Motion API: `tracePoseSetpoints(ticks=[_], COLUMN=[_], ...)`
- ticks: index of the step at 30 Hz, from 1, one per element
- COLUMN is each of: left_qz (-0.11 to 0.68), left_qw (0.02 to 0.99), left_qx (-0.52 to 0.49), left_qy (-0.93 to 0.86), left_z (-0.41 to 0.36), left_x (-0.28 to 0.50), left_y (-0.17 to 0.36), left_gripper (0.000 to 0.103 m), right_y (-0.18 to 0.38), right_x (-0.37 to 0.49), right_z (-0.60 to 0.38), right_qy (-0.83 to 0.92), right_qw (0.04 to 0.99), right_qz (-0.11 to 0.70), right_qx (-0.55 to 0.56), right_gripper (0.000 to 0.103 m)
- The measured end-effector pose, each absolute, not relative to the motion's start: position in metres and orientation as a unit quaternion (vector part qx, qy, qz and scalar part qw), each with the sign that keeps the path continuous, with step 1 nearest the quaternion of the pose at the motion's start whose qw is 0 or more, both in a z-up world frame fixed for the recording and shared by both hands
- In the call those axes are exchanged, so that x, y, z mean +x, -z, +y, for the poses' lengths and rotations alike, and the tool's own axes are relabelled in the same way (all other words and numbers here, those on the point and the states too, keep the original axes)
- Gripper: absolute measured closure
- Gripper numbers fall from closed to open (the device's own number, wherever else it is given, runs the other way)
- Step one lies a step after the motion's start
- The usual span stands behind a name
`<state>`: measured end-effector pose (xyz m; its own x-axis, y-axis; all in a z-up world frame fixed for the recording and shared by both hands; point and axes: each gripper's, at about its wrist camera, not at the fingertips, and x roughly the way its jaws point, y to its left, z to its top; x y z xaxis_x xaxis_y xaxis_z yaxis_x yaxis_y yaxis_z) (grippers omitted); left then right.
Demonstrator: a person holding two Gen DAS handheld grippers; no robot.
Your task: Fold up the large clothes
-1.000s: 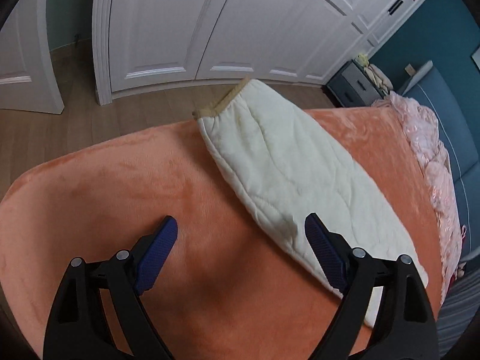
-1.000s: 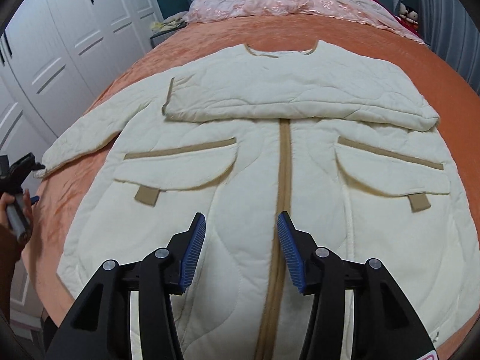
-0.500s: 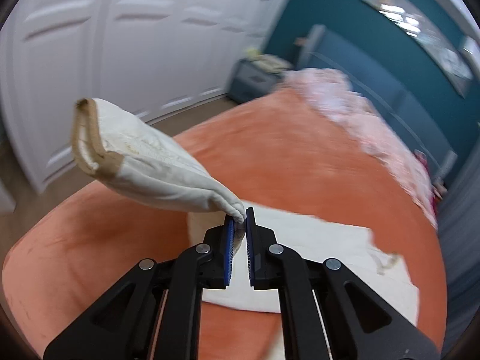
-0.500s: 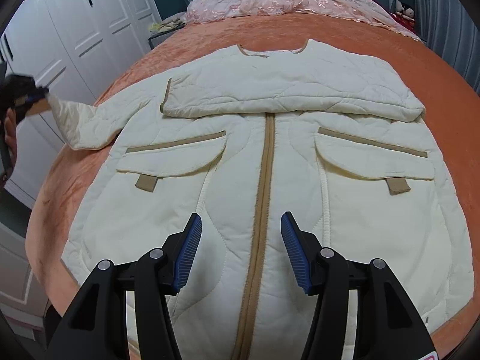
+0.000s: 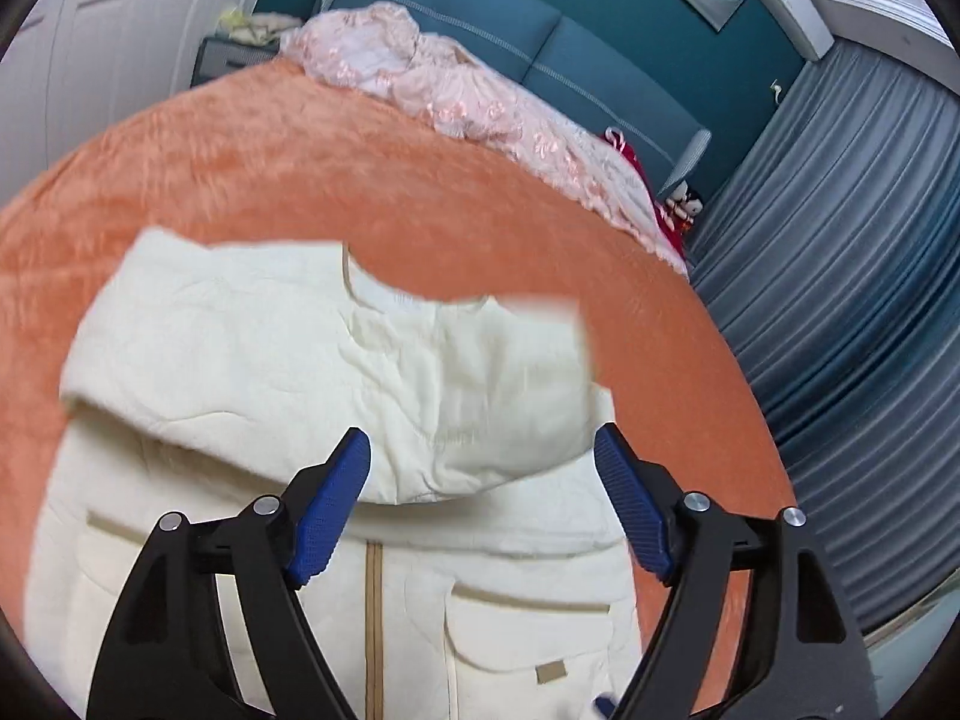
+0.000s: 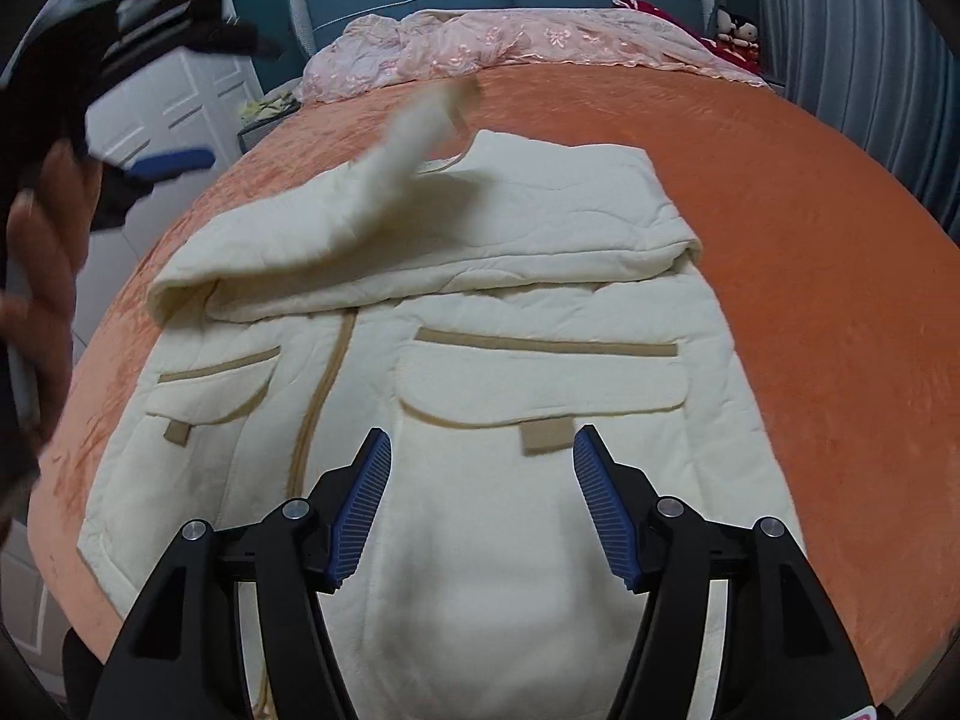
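The coat [image 6: 456, 408] lay flat on the bed [image 6: 810, 252], collar toward 12 o'clock. Both tongs, left [image 5: 480, 504] and right [image 6: 480, 510], gaped wide and empty. 1 sleeve [image 6: 408, 144] blurred mid-air (apparently flung); it could land crooked, bunching the fold.

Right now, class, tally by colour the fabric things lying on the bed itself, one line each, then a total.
Cream: 1, the quilted coat
Orange: 1, the blanket under it
Pink: 1, the lacy bedding by the headboard
Red: 1, a bundle at the far corner
Total: 4
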<state>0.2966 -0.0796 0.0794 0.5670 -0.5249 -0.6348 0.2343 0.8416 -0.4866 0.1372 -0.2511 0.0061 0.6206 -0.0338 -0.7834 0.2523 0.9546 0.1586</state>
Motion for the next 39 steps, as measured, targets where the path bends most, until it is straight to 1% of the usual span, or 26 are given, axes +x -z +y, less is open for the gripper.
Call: tracePoseSetpoints(ticks=[3, 9, 12, 15, 19, 20, 21, 22, 23, 24, 25, 26, 27, 29, 31, 34, 36, 39], left_qz=[0.436, 0.452, 0.458, 0.469, 0.478, 0.481, 0.484, 0.487, 0.488, 0.487, 0.484, 0.477, 0.47, 0.46, 0.46, 0.473, 0.486, 0.482], left_qw=[0.857, 0.838, 0.824, 0.801, 0.778, 0.774, 0.771, 0.769, 0.768, 0.769, 0.772, 0.778, 0.786, 0.805, 0.82, 0.838, 0.839, 0.851], left_qx=[-0.199, -0.293, -0.33, -0.371, -0.408, -0.412, -0.414, -0.414, -0.413, -0.413, -0.411, -0.408, -0.399, -0.371, -0.336, -0.269, -0.243, -0.209], left_qy=[0.188, 0.088, 0.054, 0.034, 0.027, 0.028, 0.028, 0.028, 0.029, 0.03, 0.031, 0.035, 0.04, 0.053, 0.06, 0.041, 0.029, 0.019], left_z=[-0.061, 0.043, 0.082, 0.107, 0.121, 0.121, 0.121, 0.12, 0.122, 0.123, 0.124, 0.125, 0.124, 0.117, 0.106, 0.082, 0.073, 0.064], left_x=[0.295, 0.319, 0.341, 0.354, 0.361, 0.363, 0.364, 0.366, 0.367, 0.367, 0.367, 0.367, 0.368, 0.365, 0.36, 0.355, 0.352, 0.345], left_y=[-0.053, -0.016, -0.001, 0.021, 0.041, 0.045, 0.049, 0.051, 0.053, 0.052, 0.048, 0.045, 0.04, 0.03, 0.026, 0.032, 0.043, 0.052], left_gripper=[0.027, 0.028, 0.028, 0.028, 0.029, 0.032, 0.04, 0.046, 0.059, 0.069, 0.072, 0.078, 0.081, 0.081, 0.081, 0.081, 0.081, 0.081], right_y=[-0.007, -0.007, -0.002, 0.011, 0.037, 0.041, 0.042, 0.04, 0.033, 0.02, 0.004, -0.013, -0.03, -0.056, -0.063, -0.033, -0.005, 0.03], right_x=[0.154, 0.214, 0.25, 0.287, 0.319, 0.323, 0.327, 0.33, 0.331, 0.328, 0.323, 0.317, 0.31, 0.295, 0.284, 0.279, 0.277, 0.273], right_z=[-0.276, -0.312, -0.318, -0.32, -0.322, -0.32, -0.318, -0.316, -0.314, -0.314, -0.314, -0.314, -0.314, -0.312, -0.307, -0.3, -0.305, -0.314], right_qy=[0.08, 0.077, 0.08, 0.071, 0.059, 0.052, 0.047, 0.037, 0.027, 0.026, 0.024, 0.022, 0.023, 0.031, 0.053, 0.086, 0.1, 0.104], right_qw=[0.89, 0.884, 0.878, 0.863, 0.83, 0.826, 0.824, 0.826, 0.83, 0.842, 0.856, 0.87, 0.885, 0.909, 0.922, 0.915, 0.902, 0.885], right_qz=[0.422, 0.405, 0.409, 0.428, 0.448, 0.449, 0.448, 0.446, 0.437, 0.415, 0.393, 0.373, 0.353, 0.329, 0.329, 0.374, 0.403, 0.433], right_qx=[0.156, 0.221, 0.235, 0.258, 0.327, 0.338, 0.343, 0.344, 0.346, 0.342, 0.334, 0.321, 0.302, 0.253, 0.195, 0.126, 0.118, 0.138], right_gripper=[0.04, 0.04, 0.04, 0.04, 0.041, 0.045, 0.062, 0.088, 0.092, 0.092, 0.093, 0.093, 0.093, 0.093, 0.093, 0.093, 0.093, 0.093])
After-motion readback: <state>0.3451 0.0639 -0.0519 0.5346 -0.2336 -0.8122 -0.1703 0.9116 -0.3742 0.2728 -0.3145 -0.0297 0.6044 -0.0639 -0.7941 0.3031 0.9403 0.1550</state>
